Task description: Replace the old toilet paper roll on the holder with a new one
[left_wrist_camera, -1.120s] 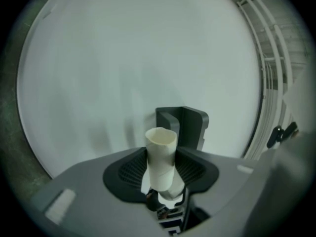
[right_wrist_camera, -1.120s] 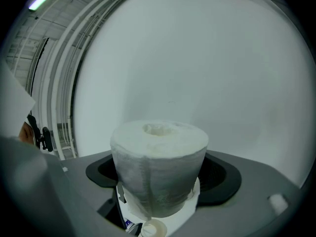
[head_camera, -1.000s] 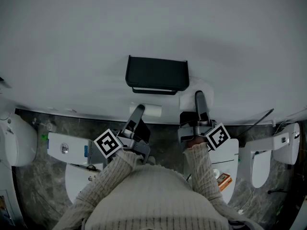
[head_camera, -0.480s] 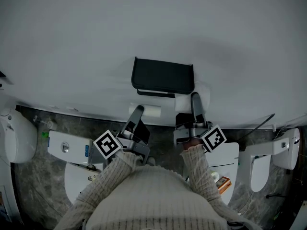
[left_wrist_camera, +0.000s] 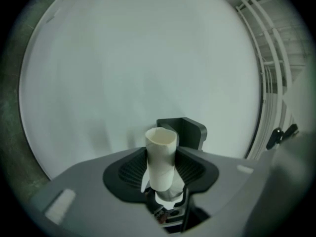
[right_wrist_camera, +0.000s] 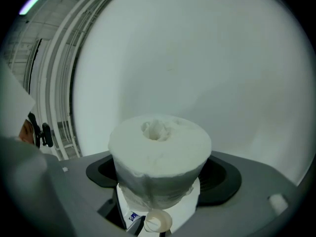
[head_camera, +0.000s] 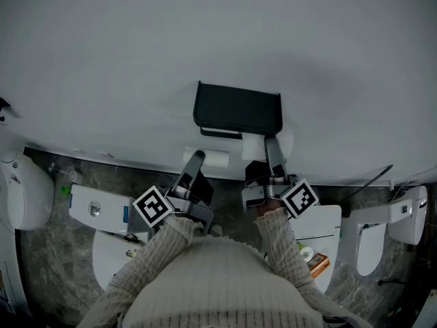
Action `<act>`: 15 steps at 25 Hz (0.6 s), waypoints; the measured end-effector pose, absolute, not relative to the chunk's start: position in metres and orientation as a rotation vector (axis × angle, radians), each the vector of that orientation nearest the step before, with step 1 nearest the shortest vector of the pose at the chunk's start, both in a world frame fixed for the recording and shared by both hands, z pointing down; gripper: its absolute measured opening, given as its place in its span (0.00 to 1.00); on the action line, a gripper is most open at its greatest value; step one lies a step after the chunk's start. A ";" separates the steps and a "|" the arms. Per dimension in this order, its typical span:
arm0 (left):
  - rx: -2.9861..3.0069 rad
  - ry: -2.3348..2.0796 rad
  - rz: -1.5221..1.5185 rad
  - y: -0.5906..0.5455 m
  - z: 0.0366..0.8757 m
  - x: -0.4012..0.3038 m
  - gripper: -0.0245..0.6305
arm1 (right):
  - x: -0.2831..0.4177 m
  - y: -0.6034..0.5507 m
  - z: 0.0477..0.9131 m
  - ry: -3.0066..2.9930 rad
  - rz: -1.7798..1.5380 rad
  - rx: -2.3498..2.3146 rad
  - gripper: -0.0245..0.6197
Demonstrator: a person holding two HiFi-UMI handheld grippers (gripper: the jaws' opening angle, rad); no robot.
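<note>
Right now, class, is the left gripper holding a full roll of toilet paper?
No, the left gripper is clamped on only a bare cardboard tube, with no paper wound around it.

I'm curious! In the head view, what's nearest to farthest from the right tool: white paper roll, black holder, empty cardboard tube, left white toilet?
1. White paper roll, in the right tool.
2. Black holder, just above.
3. Empty cardboard tube, in the left tool.
4. White toilet, far left.

No legible text, labels, brands or numbers in any view
</note>
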State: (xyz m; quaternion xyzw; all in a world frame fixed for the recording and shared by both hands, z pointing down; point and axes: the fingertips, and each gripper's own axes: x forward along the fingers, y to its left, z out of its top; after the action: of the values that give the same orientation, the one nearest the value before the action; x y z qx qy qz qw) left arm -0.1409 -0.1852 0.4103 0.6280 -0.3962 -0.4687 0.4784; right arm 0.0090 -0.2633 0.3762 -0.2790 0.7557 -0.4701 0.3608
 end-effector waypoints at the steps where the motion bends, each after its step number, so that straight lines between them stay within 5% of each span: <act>1: 1.534 -0.969 -1.146 -0.185 0.410 -0.140 0.29 | 0.007 -0.262 0.376 1.960 -1.213 -0.718 0.71; 15: 1.527 -0.993 -1.164 -0.182 0.407 -0.143 0.29 | -0.014 -0.260 0.374 2.017 -1.250 -0.643 0.71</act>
State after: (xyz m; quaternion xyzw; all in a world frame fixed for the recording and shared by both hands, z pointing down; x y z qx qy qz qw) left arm -0.1430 -0.1817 0.4068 0.6231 -0.4055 -0.4750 0.4708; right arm -0.0139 -0.2596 0.3744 -0.2463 0.7731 -0.4789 0.3350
